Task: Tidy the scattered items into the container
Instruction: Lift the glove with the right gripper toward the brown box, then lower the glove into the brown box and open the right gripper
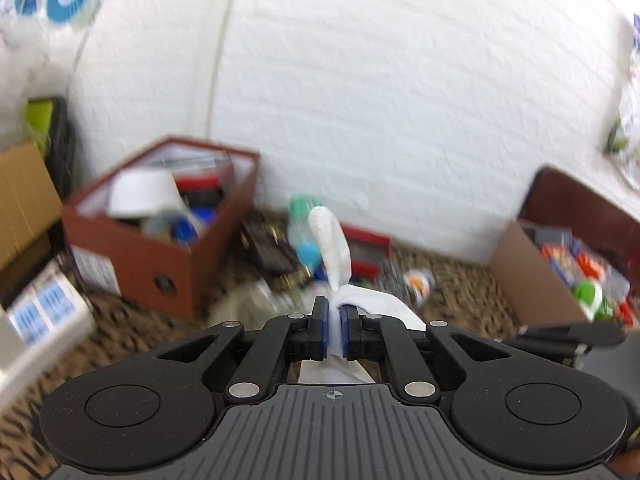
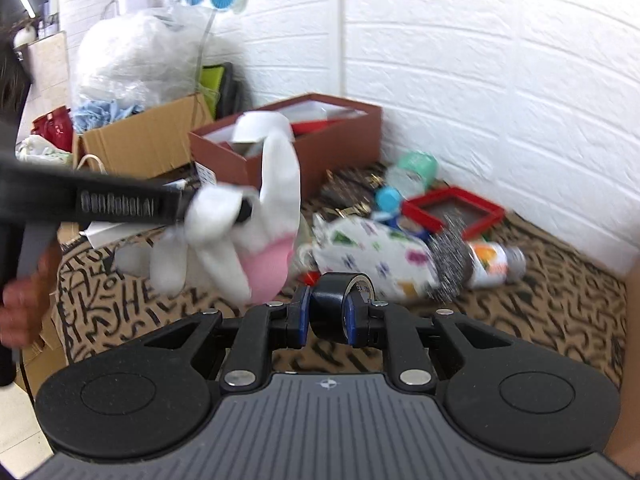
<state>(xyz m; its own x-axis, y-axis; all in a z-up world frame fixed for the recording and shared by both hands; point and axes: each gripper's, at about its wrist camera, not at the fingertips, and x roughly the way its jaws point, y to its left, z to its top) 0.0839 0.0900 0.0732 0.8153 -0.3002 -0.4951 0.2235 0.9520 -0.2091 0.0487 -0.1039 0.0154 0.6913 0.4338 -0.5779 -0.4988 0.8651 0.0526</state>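
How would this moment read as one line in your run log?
left hand-held gripper: shut on white sock | right hand-held gripper: shut on black tape roll | brown shoebox: open

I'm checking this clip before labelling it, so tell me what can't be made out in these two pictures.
- Left wrist view: the lower part of the white sock is hidden behind the left tongs that clamp it.
- Left wrist view: contents of the brown shoebox are blurred; only a white roll reads.
- Right wrist view: the label on the black tape roll is too small; the right tongs cover its sides.
- Right wrist view: the person's hand is cut off by the left edge.
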